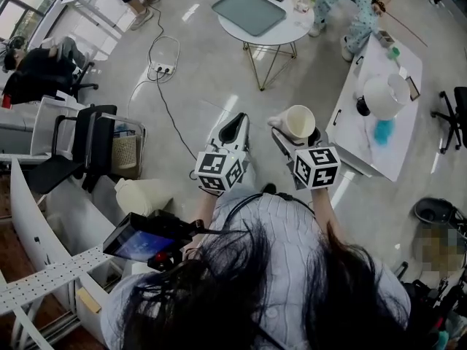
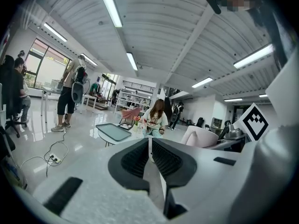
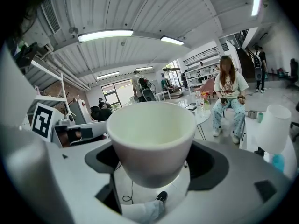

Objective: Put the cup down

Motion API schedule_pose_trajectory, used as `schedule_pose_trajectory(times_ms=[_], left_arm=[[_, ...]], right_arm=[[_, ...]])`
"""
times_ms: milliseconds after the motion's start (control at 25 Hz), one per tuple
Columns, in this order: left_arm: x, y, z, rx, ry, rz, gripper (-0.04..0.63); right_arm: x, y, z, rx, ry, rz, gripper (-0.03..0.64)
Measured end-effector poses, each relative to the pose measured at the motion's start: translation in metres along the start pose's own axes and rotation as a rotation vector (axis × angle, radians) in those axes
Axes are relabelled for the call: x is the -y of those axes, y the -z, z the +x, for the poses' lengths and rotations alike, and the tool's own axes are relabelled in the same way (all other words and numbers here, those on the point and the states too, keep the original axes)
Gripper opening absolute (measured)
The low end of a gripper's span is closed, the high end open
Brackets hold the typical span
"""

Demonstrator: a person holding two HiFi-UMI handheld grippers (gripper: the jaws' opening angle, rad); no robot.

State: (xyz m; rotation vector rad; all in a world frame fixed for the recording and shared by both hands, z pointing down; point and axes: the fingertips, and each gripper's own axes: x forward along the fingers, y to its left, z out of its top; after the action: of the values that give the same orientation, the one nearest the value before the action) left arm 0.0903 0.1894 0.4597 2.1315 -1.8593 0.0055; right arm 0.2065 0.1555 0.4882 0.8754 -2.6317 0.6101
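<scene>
Head view: the cup [image 1: 300, 120] is in the air in front of the person, over bare floor, carried by the right gripper [image 1: 294, 137]. Its mouth is tipped toward the camera and it rests on no surface. My reading is that this is the carry step, with the put-down not yet begun. The long white table [image 1: 400, 141] lies near on the right and the round table [image 1: 288, 29] further ahead. The next move calls for bringing the cup over one of them, levelling it, lowering until the base bears, then parting the jaws. The left gripper [image 1: 233, 131] is alongside, apart from the cup. Left gripper view: the jaws meet along one seam with nothing between them. Right gripper view: the dark pads [image 3: 212, 164] press both flanks of the cup's lower wall, spread to its width. The cup is empty and sits upright between them.
</scene>
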Motion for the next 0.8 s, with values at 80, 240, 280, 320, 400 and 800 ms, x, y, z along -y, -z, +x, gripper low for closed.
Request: schedule_pose_trajectory(times_ms=[80,240,280,320,400,800], left_arm=[[-0.012,-0.008,0.014,0.000,0.006,0.000,0.034],[-0.034,-0.023,0.040,-0.006,0.018,0.002,0.034],[-0.040,-0.026,0.045,-0.009,0.021,0.001,0.034],[-0.046,-0.028,0.050,-0.011,0.023,0.000,0.034],[-0.059,-0.034,0.060,-0.016,0.028,-0.003,0.034],[-0.120,-0.058,0.103,-0.027,0.059,-0.011,0.034]], right_arm=[[0.004,-0.009,0.015,-0.002,0.003,0.008,0.413],[0.011,-0.028,0.043,0.001,0.014,0.023,0.413],[0.013,-0.032,0.049,0.001,0.018,0.026,0.413],[0.014,-0.036,0.056,0.000,0.021,0.028,0.413],[0.014,-0.044,0.071,-0.002,0.028,0.030,0.413],[0.015,-0.077,0.136,-0.010,0.060,0.044,0.413]])
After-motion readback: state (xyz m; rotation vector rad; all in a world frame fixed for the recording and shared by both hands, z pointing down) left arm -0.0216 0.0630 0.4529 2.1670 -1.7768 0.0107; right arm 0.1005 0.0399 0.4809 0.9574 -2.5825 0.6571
